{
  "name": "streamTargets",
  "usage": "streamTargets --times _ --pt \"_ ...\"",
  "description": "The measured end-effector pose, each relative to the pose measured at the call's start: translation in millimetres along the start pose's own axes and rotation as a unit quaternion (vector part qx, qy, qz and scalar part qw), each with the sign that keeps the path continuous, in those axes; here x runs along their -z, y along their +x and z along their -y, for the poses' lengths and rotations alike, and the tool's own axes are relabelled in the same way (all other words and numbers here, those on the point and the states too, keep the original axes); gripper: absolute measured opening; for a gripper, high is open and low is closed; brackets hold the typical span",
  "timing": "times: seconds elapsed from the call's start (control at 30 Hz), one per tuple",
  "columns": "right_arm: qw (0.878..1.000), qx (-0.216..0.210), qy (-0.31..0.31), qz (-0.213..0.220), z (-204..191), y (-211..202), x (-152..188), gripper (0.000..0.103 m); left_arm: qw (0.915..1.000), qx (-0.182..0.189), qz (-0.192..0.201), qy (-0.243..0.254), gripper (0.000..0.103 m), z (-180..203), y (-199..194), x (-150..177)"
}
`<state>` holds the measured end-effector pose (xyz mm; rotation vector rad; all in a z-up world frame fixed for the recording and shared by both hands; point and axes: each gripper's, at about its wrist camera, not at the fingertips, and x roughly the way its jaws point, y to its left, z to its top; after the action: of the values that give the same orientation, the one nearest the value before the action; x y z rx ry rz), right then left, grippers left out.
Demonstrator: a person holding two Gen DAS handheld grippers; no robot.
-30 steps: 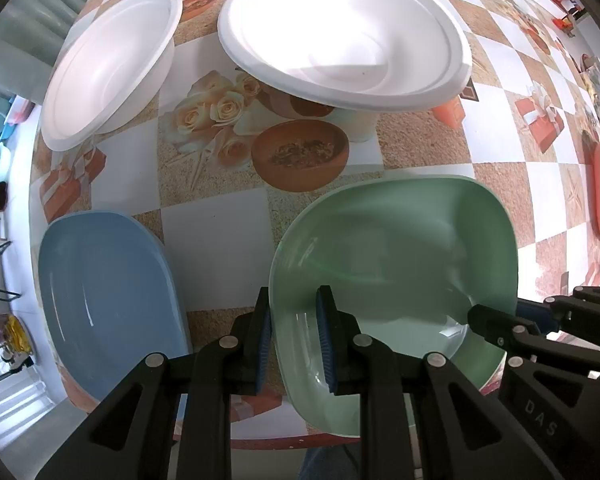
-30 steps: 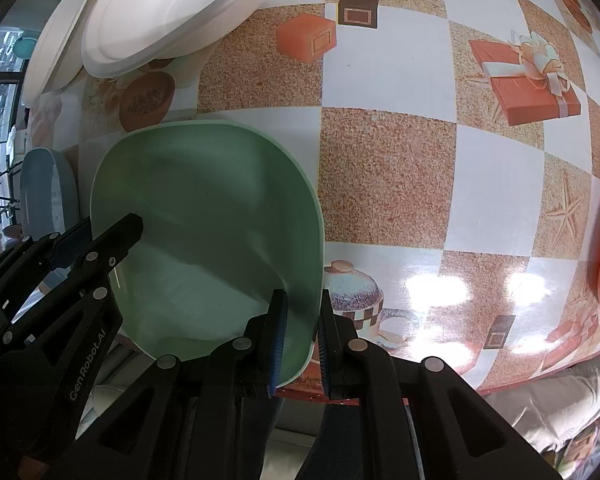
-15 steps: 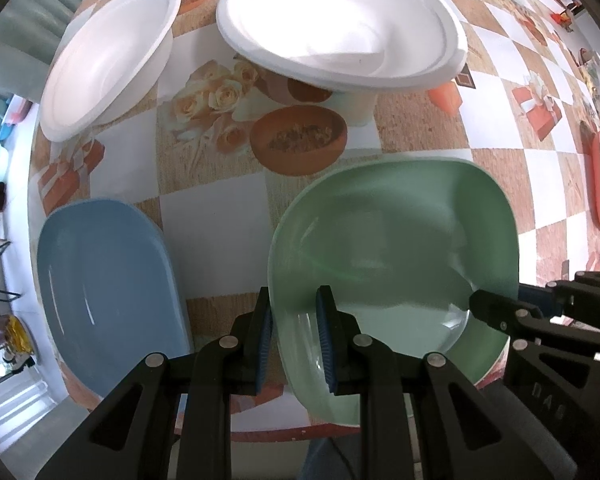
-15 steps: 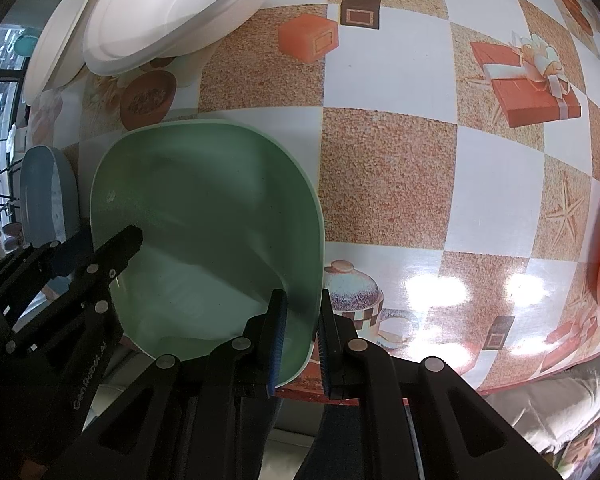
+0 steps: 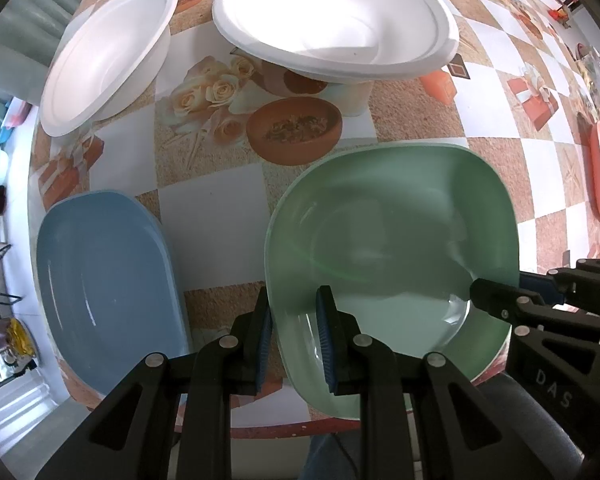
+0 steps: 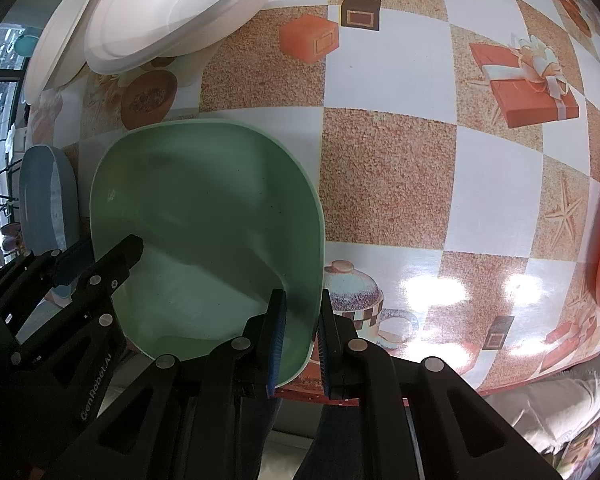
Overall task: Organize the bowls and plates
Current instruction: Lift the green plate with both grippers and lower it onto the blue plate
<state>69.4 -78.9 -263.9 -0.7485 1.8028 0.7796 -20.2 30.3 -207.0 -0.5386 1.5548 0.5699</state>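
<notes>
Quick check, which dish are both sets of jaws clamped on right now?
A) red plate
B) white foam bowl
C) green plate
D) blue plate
C: the left gripper pinches the near-left rim of the green plate and the right gripper pinches its opposite rim, while the blue plate lies untouched beside it.

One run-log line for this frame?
left tool: shut on green bowl rim | right tool: shut on opposite rim | blue bowl: beside, untouched

Glossy plastic green plate (image 5: 400, 216), foam bowls (image 5: 332, 16)
</notes>
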Motion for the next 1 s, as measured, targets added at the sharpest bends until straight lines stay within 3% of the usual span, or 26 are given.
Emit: streamTargets --times 0.43,0.73,1.0 --pt "1.000 0.018 -0.008 0.005 -9 -10 0 0.016 0.9994 0.035 -0.003 -0.003 0.023 -10 -8 10" --pt "0.999 -0.001 -0.041 0.018 -47 -42 -17 0.016 0.9993 -0.005 0.035 -0.014 0.023 -40 -49 16" --pt "0.996 -0.036 -0.087 0.011 -118 -43 -39 0.016 0.9959 -0.049 0.050 -0.057 0.024 -114 -64 31"
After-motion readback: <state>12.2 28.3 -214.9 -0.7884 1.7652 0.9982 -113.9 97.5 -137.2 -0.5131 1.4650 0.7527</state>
